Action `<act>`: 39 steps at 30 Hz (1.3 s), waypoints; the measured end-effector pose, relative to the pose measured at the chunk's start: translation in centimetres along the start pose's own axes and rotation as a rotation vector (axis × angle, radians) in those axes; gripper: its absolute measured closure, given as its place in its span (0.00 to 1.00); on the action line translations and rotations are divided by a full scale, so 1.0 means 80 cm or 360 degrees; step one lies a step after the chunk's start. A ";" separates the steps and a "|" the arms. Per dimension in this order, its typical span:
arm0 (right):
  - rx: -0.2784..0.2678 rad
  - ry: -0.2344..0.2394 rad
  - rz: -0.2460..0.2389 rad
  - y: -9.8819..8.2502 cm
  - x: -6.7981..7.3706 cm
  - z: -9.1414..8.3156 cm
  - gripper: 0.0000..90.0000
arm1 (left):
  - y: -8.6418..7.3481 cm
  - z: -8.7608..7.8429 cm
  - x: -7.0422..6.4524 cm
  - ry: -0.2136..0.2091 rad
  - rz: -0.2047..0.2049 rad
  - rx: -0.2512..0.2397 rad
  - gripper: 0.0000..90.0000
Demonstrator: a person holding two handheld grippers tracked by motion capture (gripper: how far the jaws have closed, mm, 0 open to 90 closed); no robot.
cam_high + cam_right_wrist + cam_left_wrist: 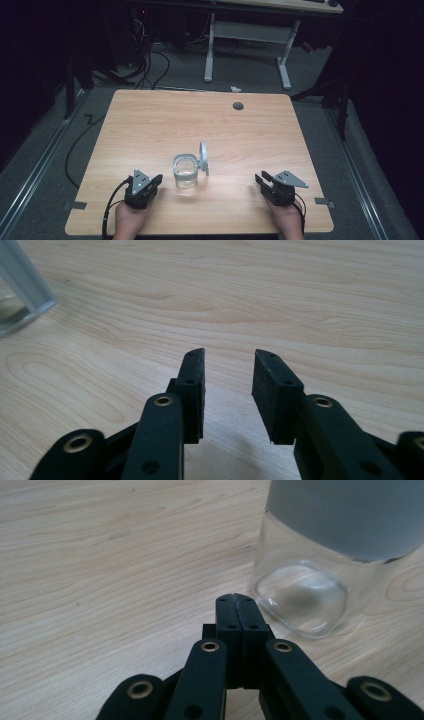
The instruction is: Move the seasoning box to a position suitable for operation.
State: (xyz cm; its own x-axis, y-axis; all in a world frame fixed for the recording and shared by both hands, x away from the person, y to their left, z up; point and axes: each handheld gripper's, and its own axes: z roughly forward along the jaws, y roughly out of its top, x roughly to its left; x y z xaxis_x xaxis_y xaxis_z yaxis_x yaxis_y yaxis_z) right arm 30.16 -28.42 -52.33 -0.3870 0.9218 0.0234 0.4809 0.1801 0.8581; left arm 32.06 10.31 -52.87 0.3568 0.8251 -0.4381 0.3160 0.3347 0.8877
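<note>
Near edge: both hands rest on the table [150, 120], one gripper in each, looks like a ready pose before any move. Left gripper [143, 188] has its jaws pressed together on nothing, tips just beside the glass jar [185, 172]. Right gripper [276, 186] sits well apart from the jar to the right, jaws spread, empty.

Middle: jar stands upright between the two grippers, nearer the left one. Its hinged lid [203, 158] is swung open on the far right side and stands on edge, so the mouth is clear. Jar appears empty.

Far: a grey round cable hole [238, 105] near the table's far edge.

No labels, brands or writing readable anywhere.
</note>
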 end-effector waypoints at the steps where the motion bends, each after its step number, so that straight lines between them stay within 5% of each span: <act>1: 0.0003 0.0003 -0.0007 0.000 0.001 0.001 0.77 | -0.001 0.002 -0.003 -0.0007 0.0001 -0.0004 1.00; 17: -0.0035 -0.0003 -0.0023 0.001 0.003 -0.003 0.79 | -0.019 0.004 -0.047 -0.0138 0.0043 0.0063 1.00; 24: -0.0024 0.0007 -0.0020 0.001 0.004 -0.002 0.80 | -0.034 0.006 -0.077 -0.0246 0.0072 0.0104 1.00; 29: -0.0028 0.0010 -0.0021 0.001 0.004 -0.002 0.81 | -0.023 0.009 -0.054 -0.0156 0.0041 0.0060 1.00; 33: -0.0032 0.0016 -0.0023 0.001 0.004 -0.002 0.84 | -0.008 0.033 -0.031 -0.0053 0.0024 0.0034 1.00; 39: -0.0034 0.0025 -0.0031 0.001 0.003 -0.001 0.88 | 0.002 0.065 -0.030 -0.0055 0.0000 0.0035 1.00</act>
State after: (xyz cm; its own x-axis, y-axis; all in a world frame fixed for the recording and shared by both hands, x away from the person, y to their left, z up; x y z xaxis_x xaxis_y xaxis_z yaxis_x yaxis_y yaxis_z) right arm 30.02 -28.18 -52.22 -0.4084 0.9127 0.0144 0.4565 0.1905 0.8691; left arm 35.81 5.99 -52.40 0.3867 0.8087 -0.4432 0.3353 0.3244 0.8845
